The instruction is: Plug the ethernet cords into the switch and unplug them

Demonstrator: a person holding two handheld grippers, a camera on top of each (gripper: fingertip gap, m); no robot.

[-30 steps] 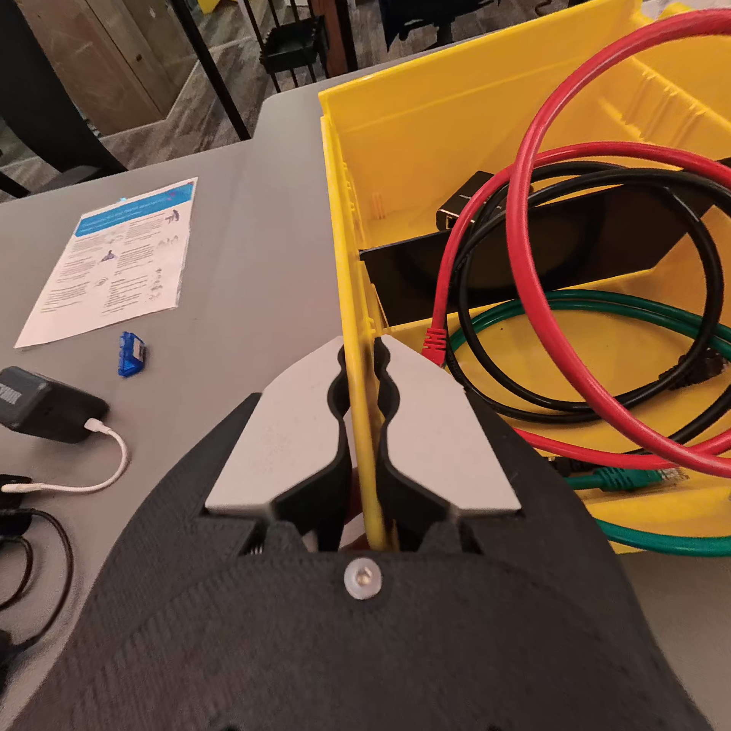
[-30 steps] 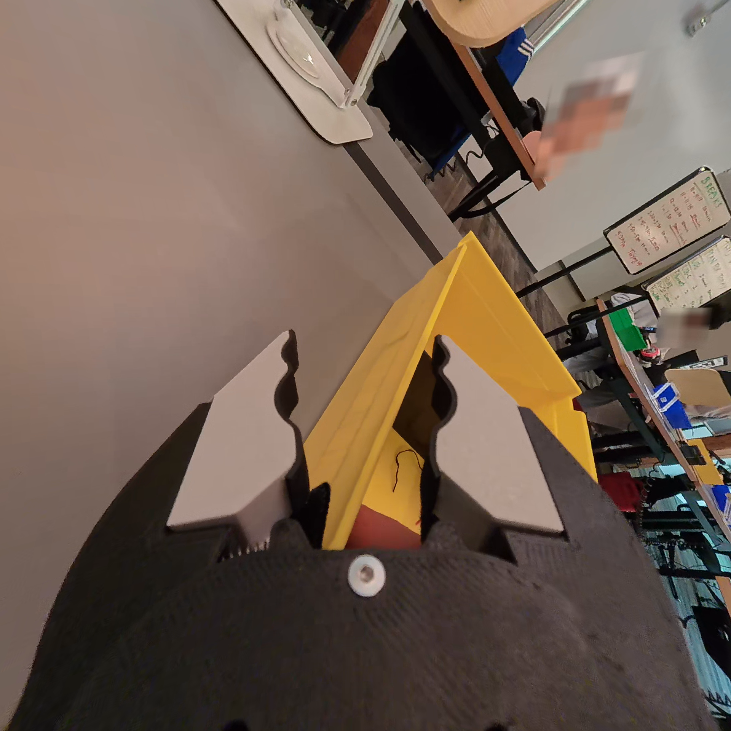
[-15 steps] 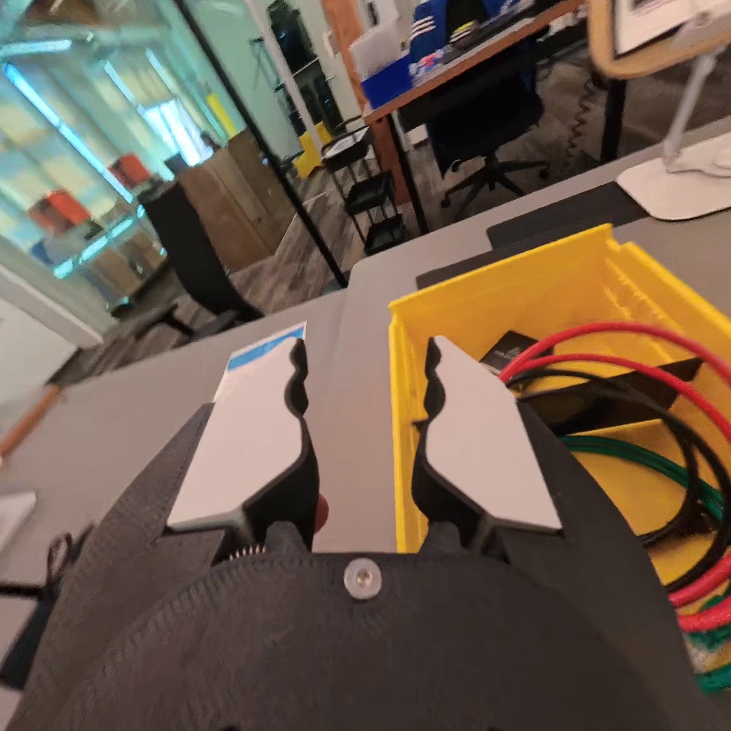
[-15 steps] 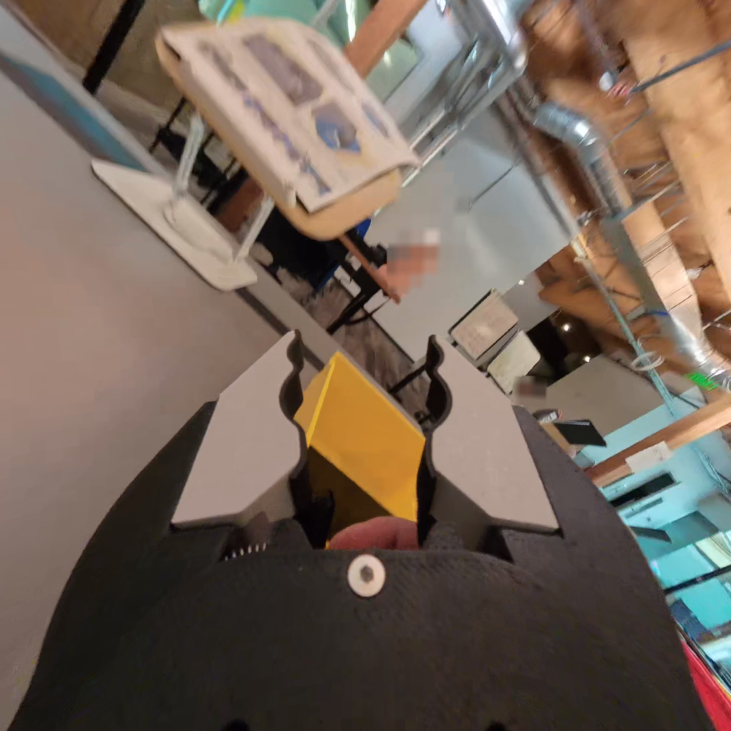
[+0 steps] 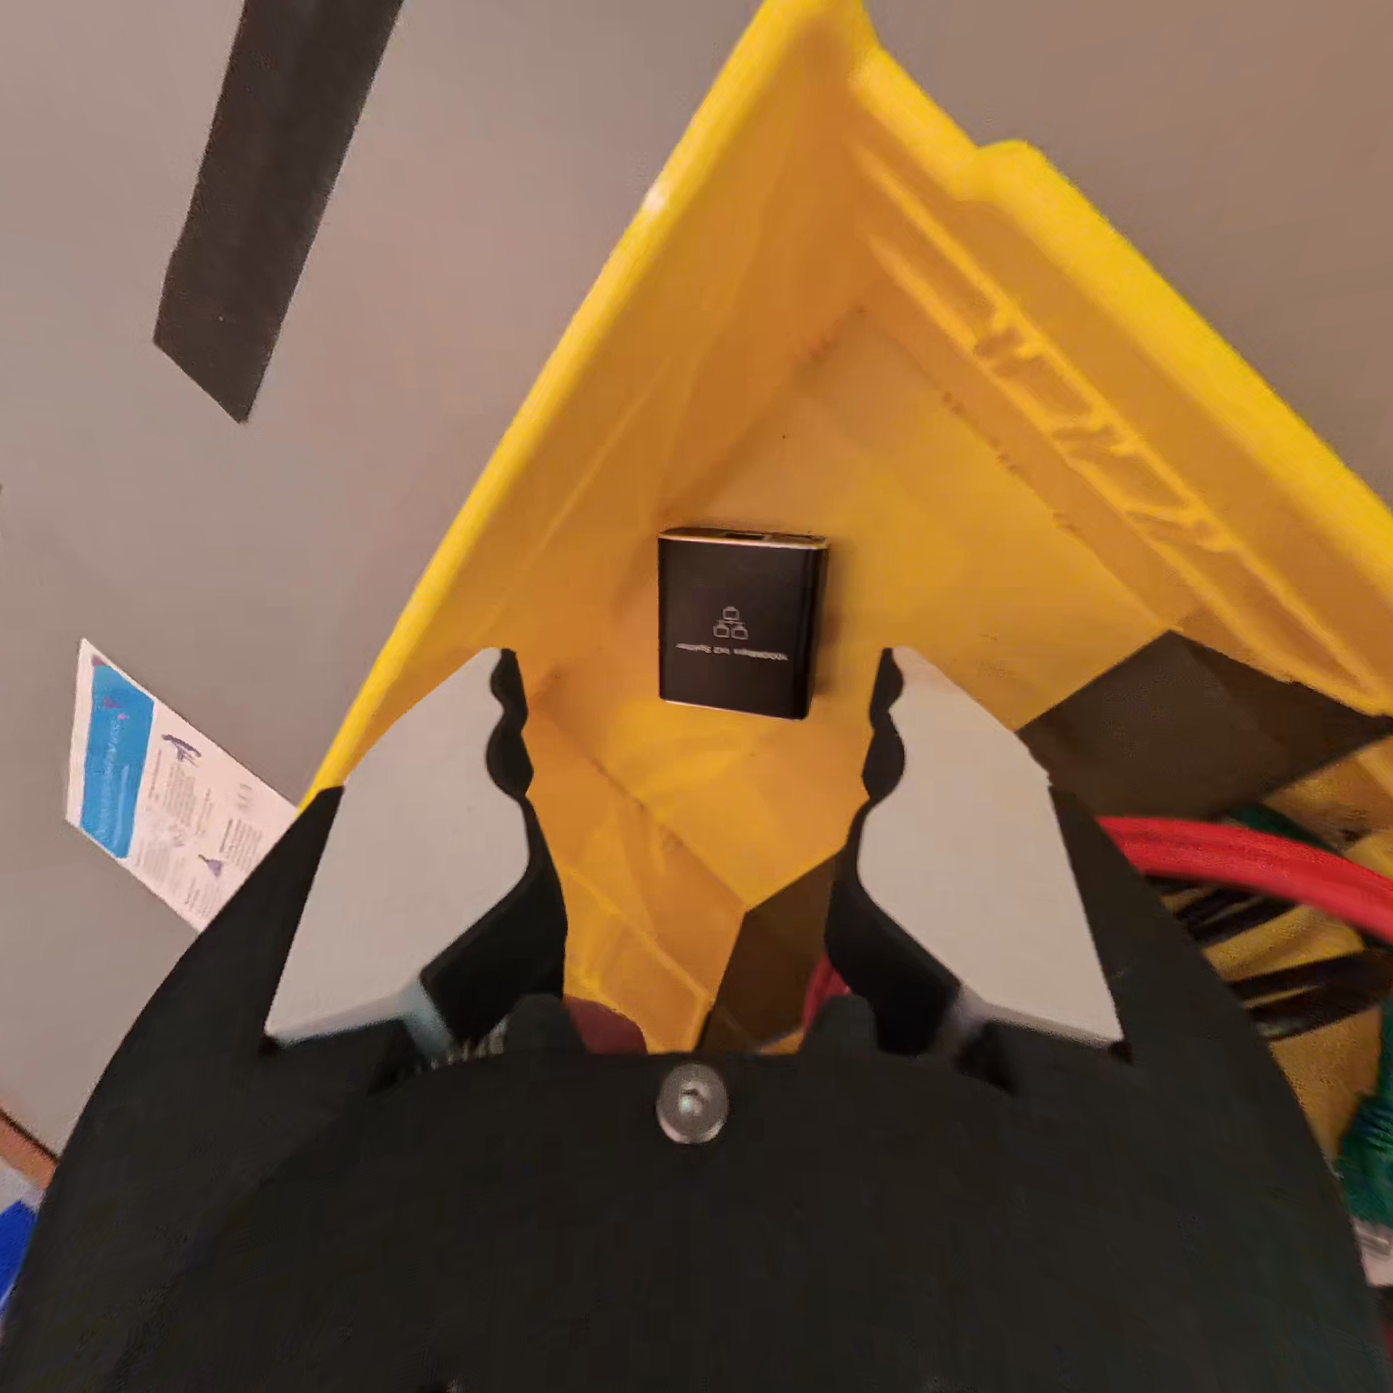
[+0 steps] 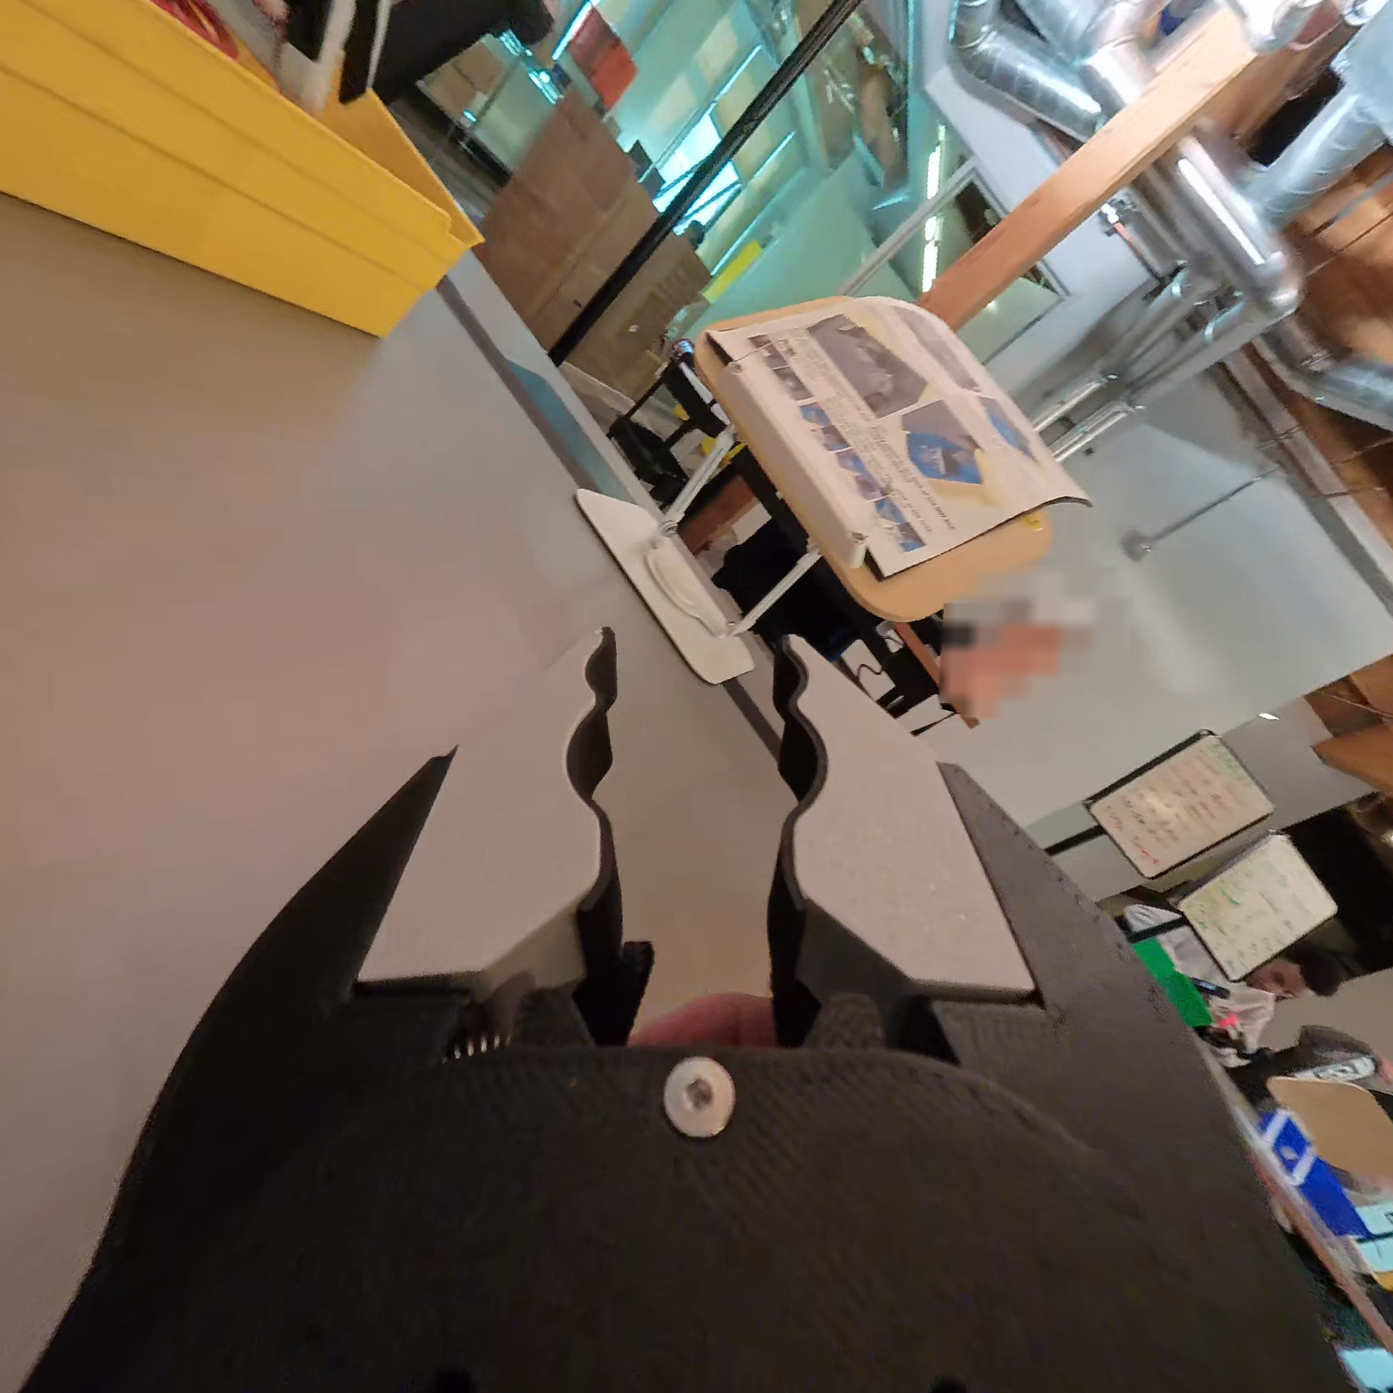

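In the left wrist view a small black switch [image 5: 742, 624] lies flat on the floor of the far compartment of a yellow bin [image 5: 573, 422]. My left gripper [image 5: 697, 663] is open wide and empty, above the bin, with the switch just beyond its tips. Red cord [image 5: 1244, 867], black cord [image 5: 1296, 987] and green cord [image 5: 1379, 1153] lie in the near compartment at right, behind a black divider [image 5: 1176, 724]. My right gripper [image 6: 697, 648] is open and empty over the grey table, pointing away from the bin [image 6: 218, 173].
A printed sheet [image 5: 162, 784] lies on the grey table left of the bin. A black strip [image 5: 271, 181] runs at the far table edge. In the right wrist view a document stand [image 6: 874, 460] with a white base [image 6: 663, 595] stands ahead on the table. The gap from one gripper's tips to the other's is roughly 45 cm. To the small black switch [image 5: 742, 624]: left tips about 5 cm, right tips about 45 cm.
My left gripper let go of the bin's wall, opened wide and moved over the bin to look down on the switch. My right gripper swung away from the bin toward the document stand.
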